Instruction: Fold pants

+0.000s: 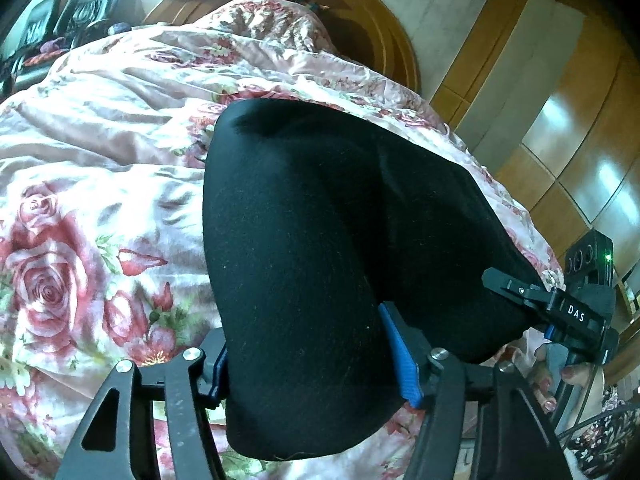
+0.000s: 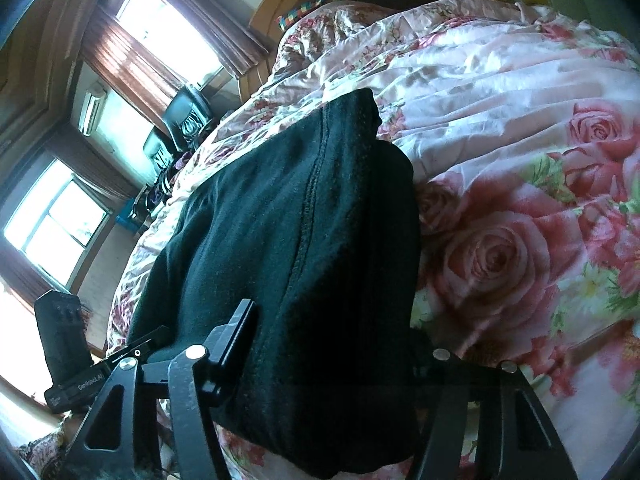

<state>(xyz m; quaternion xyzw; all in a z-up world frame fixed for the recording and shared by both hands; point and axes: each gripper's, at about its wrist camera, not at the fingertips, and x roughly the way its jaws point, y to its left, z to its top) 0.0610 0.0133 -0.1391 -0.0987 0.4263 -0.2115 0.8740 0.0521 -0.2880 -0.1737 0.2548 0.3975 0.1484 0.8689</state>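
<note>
The black pants (image 1: 320,248) lie bunched on the bed's rose-print quilt (image 1: 80,184), their near end raised between the two tools. The left tongs (image 1: 316,364) stand partly open with a thick roll of cloth between the blue pads (image 1: 400,360), which appear to press its sides; the right tongs (image 2: 332,356) likewise straddle a fat fold beside the seam (image 2: 308,216), one finger against it, the other lost in the dark, so I cannot tell how firmly it grips. From where I stand, the worry is the bulk: each bite takes several layers, and an inner layer could slide out when lifted, leaving a lopsided fold. The slippery quilt might also drag up with the cloth. The two tools sit close together, so they could knock one another.
</note>
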